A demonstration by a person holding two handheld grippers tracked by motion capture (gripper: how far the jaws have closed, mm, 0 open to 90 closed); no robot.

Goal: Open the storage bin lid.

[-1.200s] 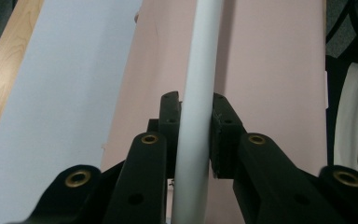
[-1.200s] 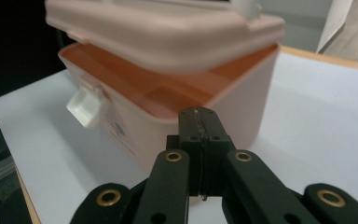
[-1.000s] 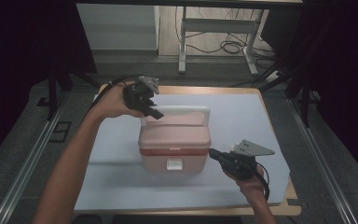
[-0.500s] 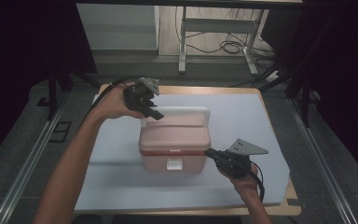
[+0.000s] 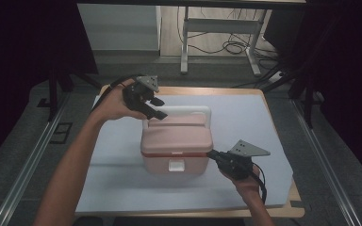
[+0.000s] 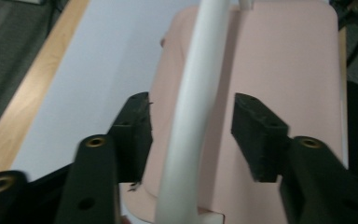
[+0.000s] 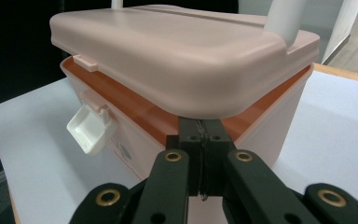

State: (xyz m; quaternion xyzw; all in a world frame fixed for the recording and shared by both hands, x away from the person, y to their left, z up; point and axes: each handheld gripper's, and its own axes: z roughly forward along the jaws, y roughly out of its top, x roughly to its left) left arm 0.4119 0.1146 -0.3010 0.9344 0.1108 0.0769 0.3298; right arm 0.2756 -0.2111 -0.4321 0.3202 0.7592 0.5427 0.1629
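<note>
- The pink box point(image 5: 176, 148) sits mid-surface between both claws; its lid point(image 7: 177, 51) is slightly raised and the contents are hidden.
- The left claw point(image 6: 191, 135) has just been opening; its jaws stand apart around the white handle point(image 6: 191, 107), not pressing it.
- The right claw point(image 7: 200, 140) is closed together, its tip against the box's side under the lid edge.
- Bare white surface point(image 5: 245, 113) lies beyond both claws.

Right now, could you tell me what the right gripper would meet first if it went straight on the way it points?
The right gripper, jaws shut, points at the pink box just under the edge of its raised lid. It would probably meet the box's rim there at once; contact may already exist.
</note>
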